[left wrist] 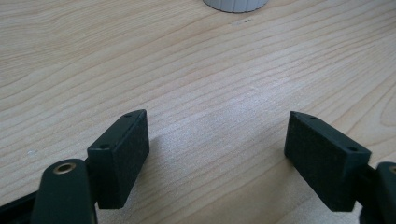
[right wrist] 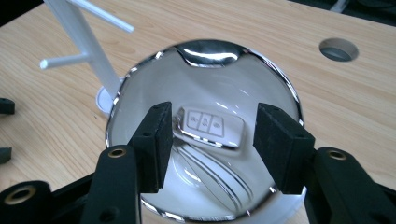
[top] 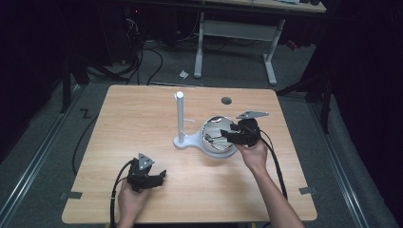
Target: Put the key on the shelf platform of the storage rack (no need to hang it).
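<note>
Right gripper [right wrist: 208,140]: jaws apart, poised over bowl, straddling key fob, clamped on nothing
Left gripper [top: 151,179]: jaws wide apart, empty, low near table's near edge
Table [top: 142,118]: bare wood, round hole toward far right corner
Stand [top: 180,118]: white post beside bowl
Bowl [right wrist: 140,84]: mirrored, mid-table
Key fob [right wrist: 210,126]: flat inside bowl
Risk: pads likely skidding on slick curved wall
Unclear: reflections blur fob's edges

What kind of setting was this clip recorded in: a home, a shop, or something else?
Probably a lab or recording workspace, not a home. A bare wooden table with a cable hole stands on grey floor strewn with cables, with an adjustable-frame desk behind and dark surroundings.
</note>
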### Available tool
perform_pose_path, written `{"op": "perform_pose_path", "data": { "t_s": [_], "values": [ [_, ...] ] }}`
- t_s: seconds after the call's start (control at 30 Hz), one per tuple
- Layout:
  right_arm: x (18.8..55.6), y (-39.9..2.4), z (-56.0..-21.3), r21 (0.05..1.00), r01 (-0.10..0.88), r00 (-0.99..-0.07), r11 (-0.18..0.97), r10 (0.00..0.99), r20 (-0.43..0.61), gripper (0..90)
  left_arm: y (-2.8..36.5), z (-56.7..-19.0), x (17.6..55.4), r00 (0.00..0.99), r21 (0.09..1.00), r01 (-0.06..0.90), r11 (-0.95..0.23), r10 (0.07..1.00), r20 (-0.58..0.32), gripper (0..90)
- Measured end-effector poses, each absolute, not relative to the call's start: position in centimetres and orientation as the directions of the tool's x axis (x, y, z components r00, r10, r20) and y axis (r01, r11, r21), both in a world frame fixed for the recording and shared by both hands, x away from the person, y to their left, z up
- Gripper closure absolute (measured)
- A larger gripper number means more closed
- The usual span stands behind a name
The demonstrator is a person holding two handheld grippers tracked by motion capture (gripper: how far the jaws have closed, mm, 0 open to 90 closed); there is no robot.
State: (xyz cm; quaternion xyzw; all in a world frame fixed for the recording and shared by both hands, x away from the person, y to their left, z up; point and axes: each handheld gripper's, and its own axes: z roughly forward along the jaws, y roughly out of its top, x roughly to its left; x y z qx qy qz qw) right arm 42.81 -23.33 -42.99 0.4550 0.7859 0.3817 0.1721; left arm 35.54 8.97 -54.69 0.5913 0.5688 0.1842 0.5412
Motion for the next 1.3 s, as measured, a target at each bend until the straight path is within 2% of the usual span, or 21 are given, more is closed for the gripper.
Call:
{"op": "perform_pose_path", "data": {
  "t_s": [0.57, 0.93, 1.3],
  "values": [
    [40.1, -27.8, -42.7, 0.779, 0.585, -0.461, 0.226, 0.883, 0.090, 49.6, 9.0, -54.7, 35.5, 0.285, 0.850, 0.474, 0.231, 0.873, -0.396, 22.6],
    [38.7, -28.8, -41.6, 0.798, 0.560, -0.466, 0.222, 0.881, 0.082, 50.7, 9.0, -54.7, 35.5, 0.285, 0.850, 0.473, 0.233, 0.872, -0.398, 22.6],
    [37.3, -30.5, -42.2, 0.810, 0.563, -0.446, 0.163, 0.885, 0.132, 51.2, 9.0, -54.7, 35.5, 0.285, 0.850, 0.474, 0.231, 0.873, -0.396, 22.6]
  ]
}}
